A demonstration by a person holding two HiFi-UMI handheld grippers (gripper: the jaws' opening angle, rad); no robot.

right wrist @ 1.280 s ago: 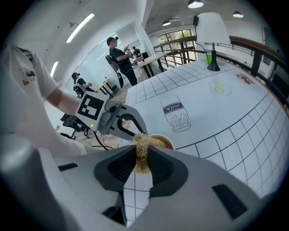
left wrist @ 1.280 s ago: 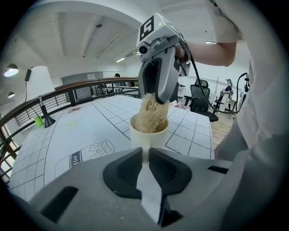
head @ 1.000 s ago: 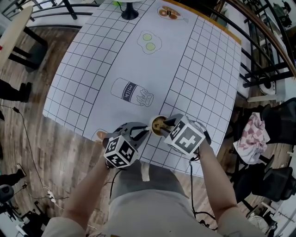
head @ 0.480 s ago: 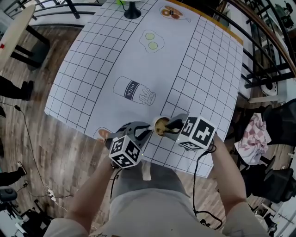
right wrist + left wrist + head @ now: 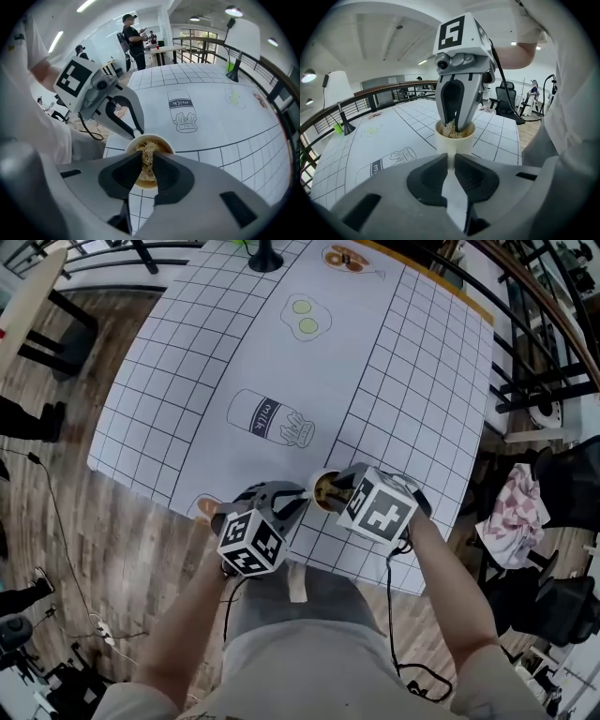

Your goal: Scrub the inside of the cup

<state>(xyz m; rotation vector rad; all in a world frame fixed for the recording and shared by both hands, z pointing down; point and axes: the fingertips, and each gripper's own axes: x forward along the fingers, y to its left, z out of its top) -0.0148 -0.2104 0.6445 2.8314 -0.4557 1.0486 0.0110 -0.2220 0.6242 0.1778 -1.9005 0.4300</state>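
Scrubber (image 5: 148, 157) in cup (image 5: 454, 145) — "milk" drawing (image 5: 267, 418) nearby.

Bright, even indoor light from ceiling strip lamps; shadows are faint. Both gripper views bend strongly, with dark vignetted corners.

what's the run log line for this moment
left gripper shut on cream round cup | right gripper shut on tan fibrous scrubber inside cup | cup upright on grid-printed table

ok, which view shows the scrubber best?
Right gripper view: the fibrous scrubber sits mid-frame, pinched in the right gripper, inside the cup. Left gripper view shows only a tuft at the rim; head view, a brownish speck.
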